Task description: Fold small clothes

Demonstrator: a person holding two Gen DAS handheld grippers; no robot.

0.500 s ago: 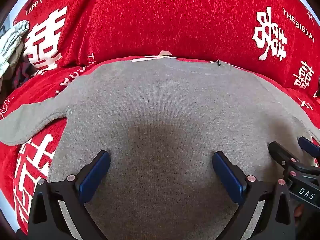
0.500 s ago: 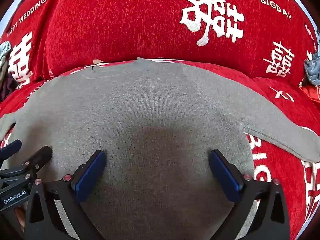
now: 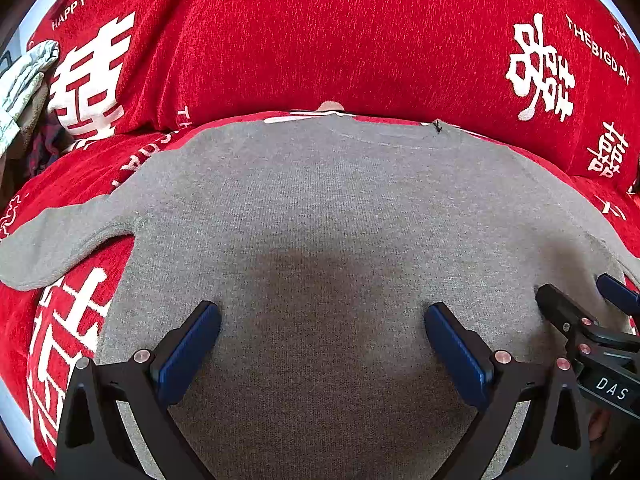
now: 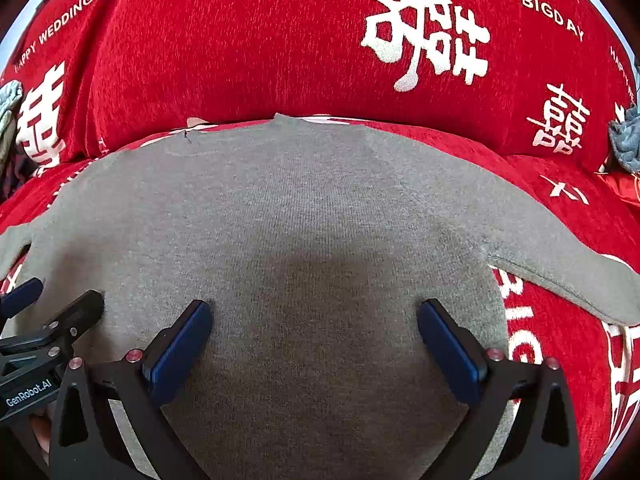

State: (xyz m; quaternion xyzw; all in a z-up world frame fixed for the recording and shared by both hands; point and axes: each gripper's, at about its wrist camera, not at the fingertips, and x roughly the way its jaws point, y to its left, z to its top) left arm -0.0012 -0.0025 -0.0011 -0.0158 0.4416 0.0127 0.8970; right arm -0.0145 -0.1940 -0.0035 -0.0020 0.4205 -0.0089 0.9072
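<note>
Grey knit sweater (image 3: 320, 208) lies flat, spread out on a red cover (image 3: 320, 40) printed with white characters and the words "HAPPY WEDDING" and "THE BIGDAY". Neckline sits at the far edge, against the raised red cushion behind. One sleeve (image 3: 52, 248) extends to the left in the left wrist view; the other sleeve (image 4: 560, 276) extends to the right in the right wrist view. Both sleeves lie flat on the red cover, unfolded.

Left tongs (image 3: 322, 320): spread wide, blue pads (image 3: 188, 352) apart, nothing between them. They hang over the lower body of the sweater; whether the tips touch the knit cannot be told. A dark shadow falls on the fabric between the two fingers.

Right tongs (image 4: 314, 316): likewise wide, blue pads (image 4: 452, 348) apart, gripping nothing, over the lower body of the sweater, just beside the left tongs. Each pair shows at the edge of the other's view: the right one at lower right in the left wrist view (image 3: 580, 304), the left one at lower left in the right wrist view.

Other items: a pale crumpled cloth (image 3: 24, 80) at the far left edge of the cover; a grey-blue cloth (image 4: 624, 140) at the far right edge.
</note>
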